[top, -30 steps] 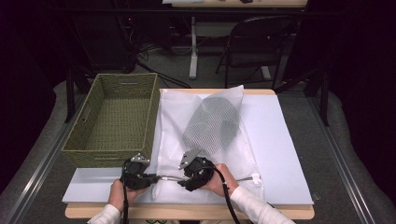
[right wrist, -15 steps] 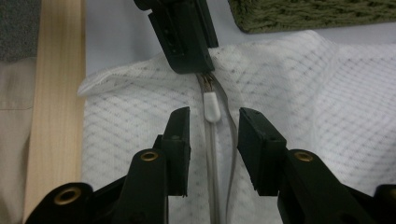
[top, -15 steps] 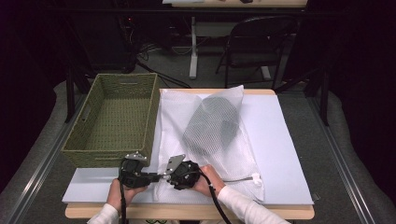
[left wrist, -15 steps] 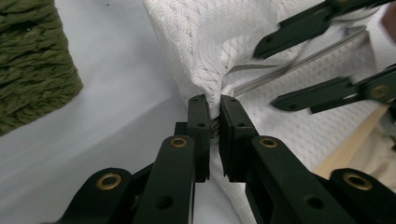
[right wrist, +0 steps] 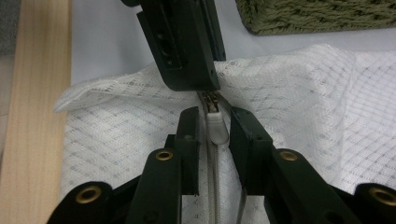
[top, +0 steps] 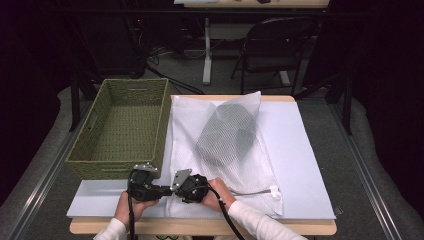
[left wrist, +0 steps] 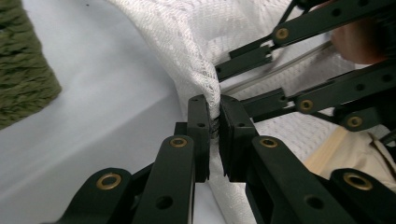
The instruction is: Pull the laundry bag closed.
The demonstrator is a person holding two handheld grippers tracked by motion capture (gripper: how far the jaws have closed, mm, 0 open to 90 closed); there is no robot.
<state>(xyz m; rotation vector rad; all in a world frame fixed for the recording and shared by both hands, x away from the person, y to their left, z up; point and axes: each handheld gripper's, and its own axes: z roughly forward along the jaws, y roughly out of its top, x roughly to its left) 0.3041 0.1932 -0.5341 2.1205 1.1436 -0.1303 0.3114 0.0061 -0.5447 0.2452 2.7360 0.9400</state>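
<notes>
A white mesh laundry bag [top: 250, 160] with a dark garment [top: 225, 132] inside lies on the table. At its near left corner my left gripper [top: 167, 190] is shut on the bag's bunched edge [left wrist: 205, 70], by the zipper's end. My right gripper [top: 175, 188] faces it from the right. In the right gripper view its jaws [right wrist: 215, 135] have just been closing around the white zipper pull [right wrist: 217, 128]. A narrow gap still shows on one side of the pull, so the pads are not pressing it. The left gripper's black jaw [right wrist: 182, 46] stands just beyond the pull.
An empty green woven basket [top: 125, 125] stands left of the bag, its corner close to both grippers [right wrist: 317, 14]. A cord with a white toggle [top: 272, 190] trails from the bag's near right. The table's wooden front edge [right wrist: 32, 116] is just behind the hands. A folding chair [top: 275, 50] stands beyond the table.
My right gripper has slid left and slightly down to meet the left gripper, and its jaws have narrowed. The raised bag has settled flatter. The left gripper has stayed put.
</notes>
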